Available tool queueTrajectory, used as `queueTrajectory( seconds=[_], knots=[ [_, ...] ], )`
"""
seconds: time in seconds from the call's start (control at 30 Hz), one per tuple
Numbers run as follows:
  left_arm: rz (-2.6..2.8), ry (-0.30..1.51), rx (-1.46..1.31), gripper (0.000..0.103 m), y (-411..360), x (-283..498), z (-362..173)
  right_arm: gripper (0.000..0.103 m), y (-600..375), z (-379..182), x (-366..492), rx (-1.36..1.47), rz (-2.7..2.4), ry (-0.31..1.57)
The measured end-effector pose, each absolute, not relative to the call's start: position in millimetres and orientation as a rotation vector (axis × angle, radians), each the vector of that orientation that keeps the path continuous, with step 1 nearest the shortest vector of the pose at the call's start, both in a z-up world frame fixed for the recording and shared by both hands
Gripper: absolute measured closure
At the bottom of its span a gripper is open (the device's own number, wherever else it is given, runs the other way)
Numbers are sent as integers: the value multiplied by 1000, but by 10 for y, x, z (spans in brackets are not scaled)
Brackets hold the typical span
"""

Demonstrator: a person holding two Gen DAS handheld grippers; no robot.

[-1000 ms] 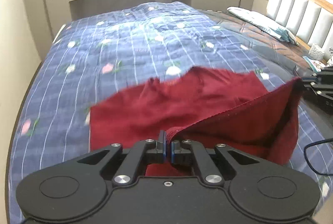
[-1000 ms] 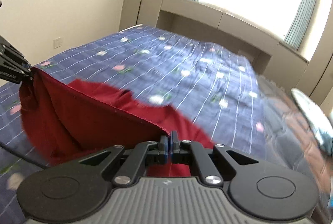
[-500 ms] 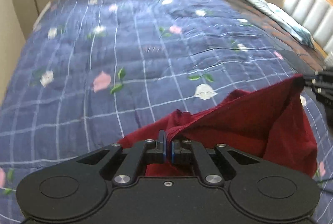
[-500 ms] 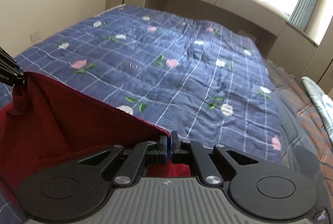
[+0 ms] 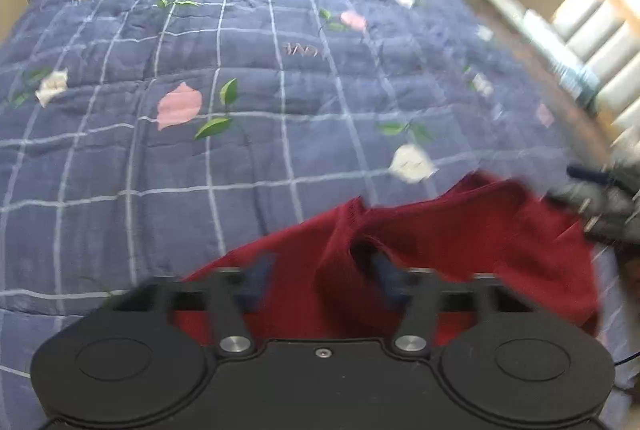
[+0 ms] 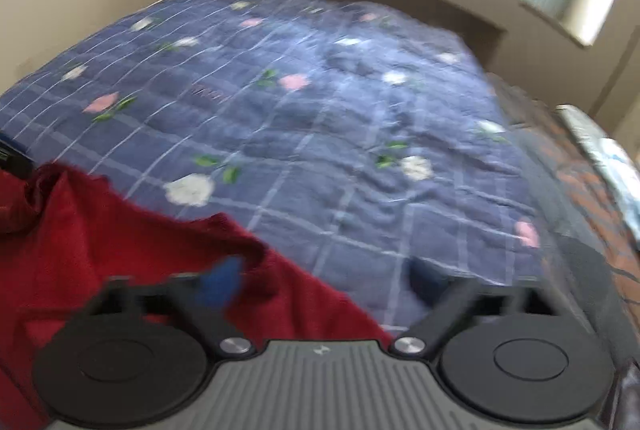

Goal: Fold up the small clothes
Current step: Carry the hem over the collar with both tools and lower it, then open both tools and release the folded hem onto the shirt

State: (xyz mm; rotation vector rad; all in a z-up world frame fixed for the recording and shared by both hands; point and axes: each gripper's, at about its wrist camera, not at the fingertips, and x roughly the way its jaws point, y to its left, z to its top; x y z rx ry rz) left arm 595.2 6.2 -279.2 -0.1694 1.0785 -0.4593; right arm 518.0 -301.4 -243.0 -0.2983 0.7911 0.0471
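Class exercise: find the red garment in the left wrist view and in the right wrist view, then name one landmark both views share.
Left wrist: red garment lower centre to right, in front of the open left tool.
Right wrist: red garment lower left.
Shared landmark: blue floral quilt.

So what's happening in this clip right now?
A person with a gripper in each hand is folding a dark red garment on a bed covered by a blue floral quilt. Both the left gripper and the right gripper have just been opening; their jaws stand wide apart and no longer pinch the fabric, though the cloth still lies between the left jaws. The garment lies bunched on the quilt.
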Motion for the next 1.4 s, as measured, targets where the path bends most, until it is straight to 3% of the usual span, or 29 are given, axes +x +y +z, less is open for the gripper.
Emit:
queueTrajectory(
  seconds=[0.03,0.07,0.27,0.5,0.6,0.7,0.8,0.83,1.13,1.4],
  knots=[
    [-470,1056,-216,9,130,5945,-2766,1,-3040,-2422,5153,-293,31,777],
    [-474,1032,-253,6,198,5934,-2738,1,-3068,-2415,5130,-280,19,778],
    [-485,968,-276,6,378,5793,-2637,2,-3057,-2450,4875,-220,74,761],
    [-524,1009,-83,3,191,5448,-2875,19,-2740,-2700,4693,-306,207,831],
    [-429,1035,-44,13,169,5434,-3002,35,-2670,-2784,4696,-313,218,853],
    [-369,1046,-117,35,256,5487,-3040,60,-2686,-2839,4750,-298,212,878],
    [-347,1041,-182,79,326,5535,-3031,91,-2734,-2874,4800,-292,198,913],
    [-339,1035,-192,96,342,5541,-3024,96,-2747,-2868,4814,-288,203,921],
    [-295,991,-226,98,428,5508,-2958,98,-3042,-2478,4910,-291,44,781],
    [-232,973,-263,98,501,5486,-2959,98,-3378,-2570,5216,-222,-23,843]
  ],
)
